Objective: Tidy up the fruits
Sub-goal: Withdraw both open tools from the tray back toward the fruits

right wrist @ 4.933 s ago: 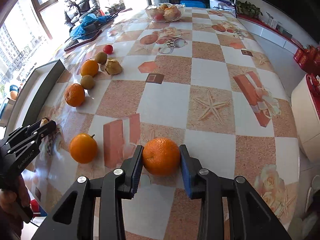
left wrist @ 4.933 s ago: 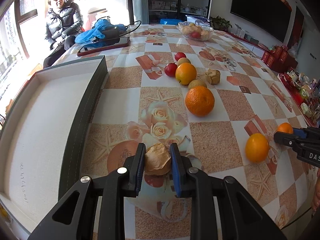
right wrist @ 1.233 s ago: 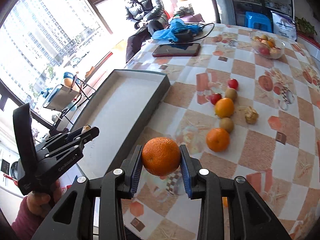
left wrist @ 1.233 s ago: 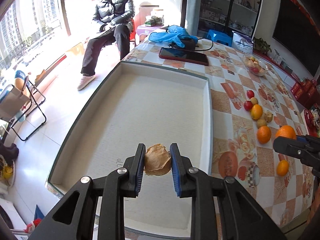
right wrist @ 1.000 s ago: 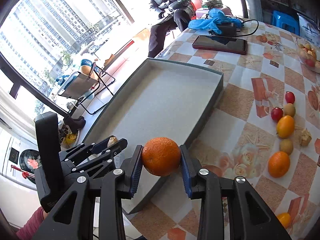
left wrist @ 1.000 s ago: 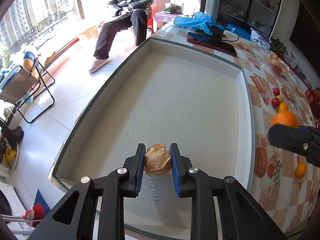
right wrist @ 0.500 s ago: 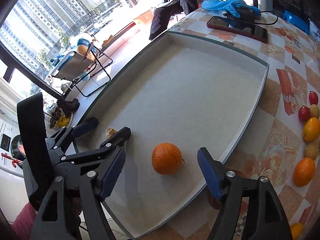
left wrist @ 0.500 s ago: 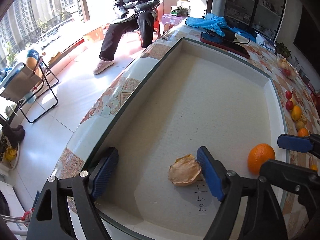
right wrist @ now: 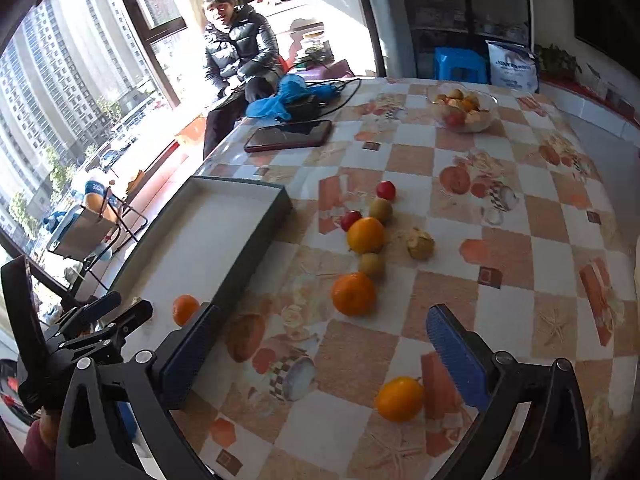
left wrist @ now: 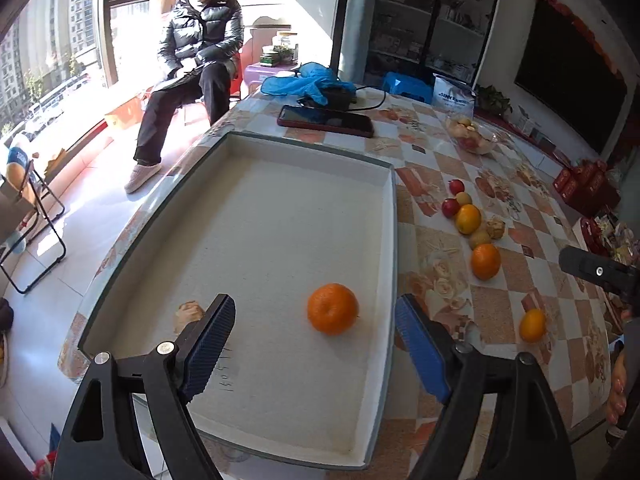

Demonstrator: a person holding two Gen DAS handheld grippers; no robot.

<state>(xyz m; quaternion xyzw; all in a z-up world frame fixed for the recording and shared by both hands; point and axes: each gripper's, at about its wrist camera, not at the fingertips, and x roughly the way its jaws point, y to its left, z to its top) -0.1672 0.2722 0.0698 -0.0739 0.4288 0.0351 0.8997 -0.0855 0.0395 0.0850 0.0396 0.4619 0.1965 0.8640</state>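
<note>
White and shallow, the tray (left wrist: 280, 216) fills the left wrist view, with an orange (left wrist: 332, 309) and a dry husked fruit (left wrist: 188, 313) lying loose on its floor near the front edge. The left gripper (left wrist: 316, 334) hangs above them, jaws apart and clamped on nothing. More fruit sits in a loose row (left wrist: 474, 232) on the table (left wrist: 520, 208) to the right of the tray. In the right wrist view the right gripper (right wrist: 324, 352) is over the table beside the tray, its jaws opening and empty; a small orange (right wrist: 400, 398) lies just below the tips and a larger one (right wrist: 354, 294) lies farther off. The risk, as I judge it, is rolling: round fruit on a slick patterned cloth could skid away if one pad touches first, and a low swing across could clip the tray wall.
</note>
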